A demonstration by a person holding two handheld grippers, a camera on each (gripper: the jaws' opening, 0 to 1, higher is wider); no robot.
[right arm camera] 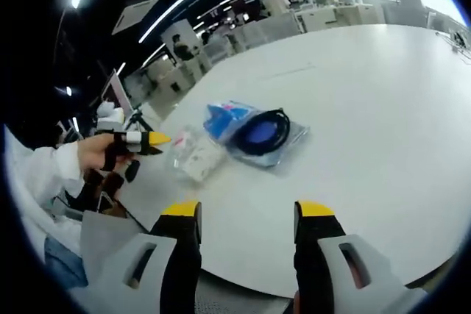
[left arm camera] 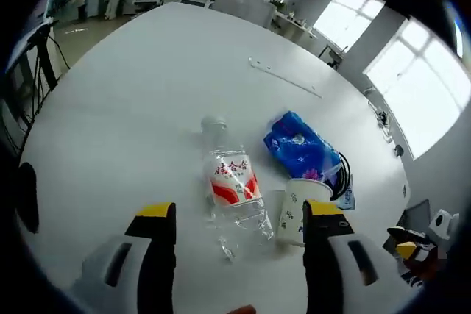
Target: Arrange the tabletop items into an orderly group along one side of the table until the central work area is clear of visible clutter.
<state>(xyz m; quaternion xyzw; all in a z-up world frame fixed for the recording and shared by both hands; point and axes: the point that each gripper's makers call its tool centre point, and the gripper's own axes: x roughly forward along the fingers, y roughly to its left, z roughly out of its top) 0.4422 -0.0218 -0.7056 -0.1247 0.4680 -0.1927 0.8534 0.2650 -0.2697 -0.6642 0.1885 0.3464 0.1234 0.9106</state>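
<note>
Tabletop clutter sits in one loose cluster on the broad white table (left arm camera: 132, 101), toward its right-hand side in the left gripper view. A clear plastic water bottle with a red and white label (left arm camera: 234, 185) lies on its side, its cap end pointing to the far side of the table. Just right of it a white paper cup with a faint printed pattern (left arm camera: 300, 209) stands tilted, close against the bottle's lower part. Behind the cup lies a blue patterned plastic packet (left arm camera: 300, 145), and a coil of black cable (left arm camera: 344, 176) curls at the packet's near right edge. Farther off, a thin pale strip (left arm camera: 283, 76) lies flat on the table, well apart from the cluster.

The left gripper (left arm camera: 239, 215) hangs above the near end of the bottle with its yellow-tipped jaws spread wide, gripping nothing; the bottle lies between them in the view and the cup is beside the right jaw.

In the right gripper view the right gripper (right arm camera: 246, 211) is likewise spread apart and empty, over bare table near the edge. Beyond it lie the blue packet (right arm camera: 224, 119) with the black cable (right arm camera: 263, 131) coiled on top, and the bottle (right arm camera: 195, 154) just to their left. At far left the left gripper (right arm camera: 136, 143) shows its yellow tip, held by a person's hand (right arm camera: 96, 151) in a white sleeve (right arm camera: 44, 170)
</note>
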